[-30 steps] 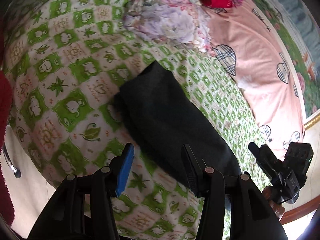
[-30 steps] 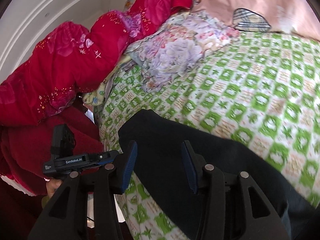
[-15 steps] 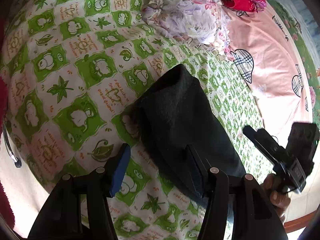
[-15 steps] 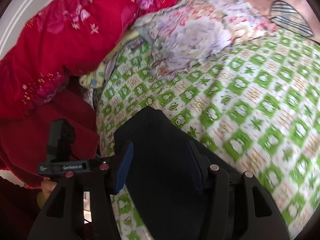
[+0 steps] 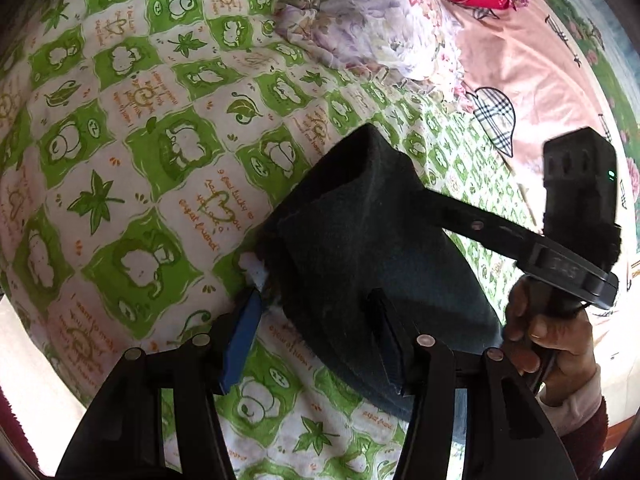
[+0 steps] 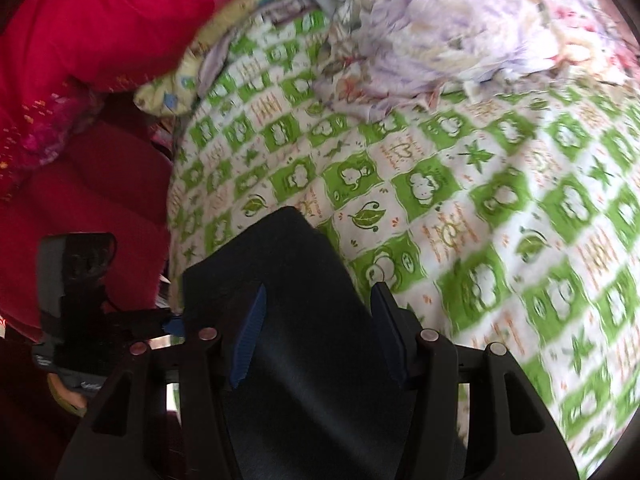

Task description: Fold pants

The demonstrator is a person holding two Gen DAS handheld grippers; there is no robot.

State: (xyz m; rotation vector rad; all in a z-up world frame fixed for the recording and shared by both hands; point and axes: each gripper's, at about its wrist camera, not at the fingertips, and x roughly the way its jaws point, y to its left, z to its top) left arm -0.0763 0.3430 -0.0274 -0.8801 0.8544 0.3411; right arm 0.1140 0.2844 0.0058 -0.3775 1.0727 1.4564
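Pants (image 5: pixel 360 248), dark and already folded into a narrow bundle, are laid out on the bed near its edge, on top of a green-and-white checked sheet (image 5: pixel 152 152) printed with leaves and little cartoon figures. One end of the bundle is seen poking up a bit in the left wrist view, with a small white tag or scrap at its left edge.

Left gripper (image 5: pixel 316 332) is held low over the near end of the bundle. Its blue-padded fingers (image 5: pixel 240 344) are spread, though they're closing in right now; the right-side finger is lying over the dark cloth and the left one is sitting over the sheet just beside the edge, so nothing is pinched yet.

Right gripper (image 6: pixel 320 340) is hovering over the other end of the pants (image 6: pixel 288 280), fingers apart, dark fabric filling the gap between them but not clamped. It can be spotted in the left wrist view too, held by a hand (image 5: pixel 556 344) with a pale cuff.

Further out, a crumpled floral cloth in purples and pinks (image 6: pixel 460 28) is piled at the far side of the sheet, a pink sheet with plaid hearts (image 5: pixel 520 80) is spread beyond it, and a red blanket (image 6: pixel 92 32) is bunched up to the left.
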